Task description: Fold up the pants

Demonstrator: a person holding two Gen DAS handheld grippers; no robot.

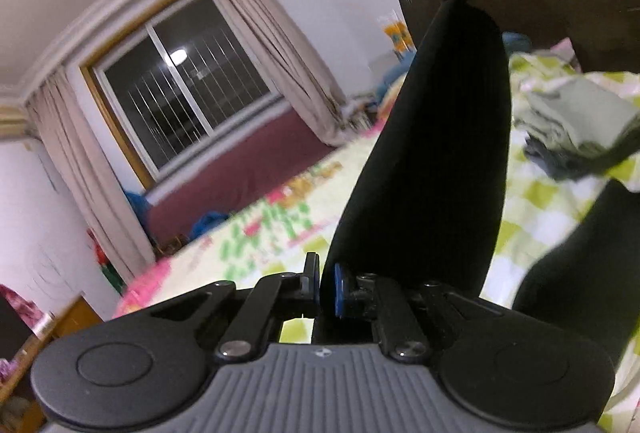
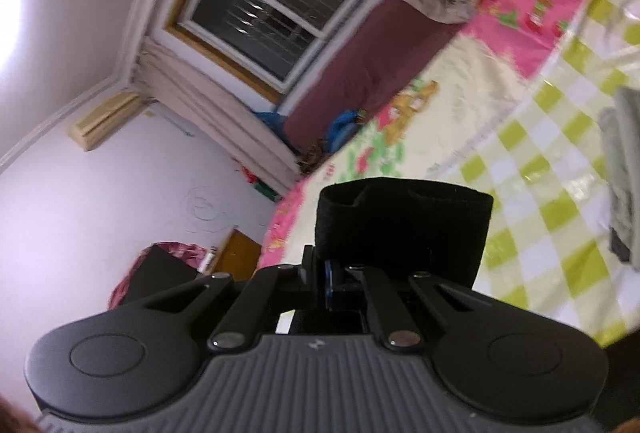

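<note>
2 tools hold the pants [image 1: 432, 153] above the bed [image 1: 540, 201]: your left tool [image 1: 327, 287] is clamped on one edge, your right tool [image 2: 326, 283] on the waistband, so the cloth hangs stretched for folding.

My black pants [image 1: 432, 153] hang stretched in the air above the bed (smooth, matte fabric). One end bunches up thickly in front of me.

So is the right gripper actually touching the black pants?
Touching. The right wrist view shows the right gripper closed on the black pants, the cloth clamped between its pads.
</note>
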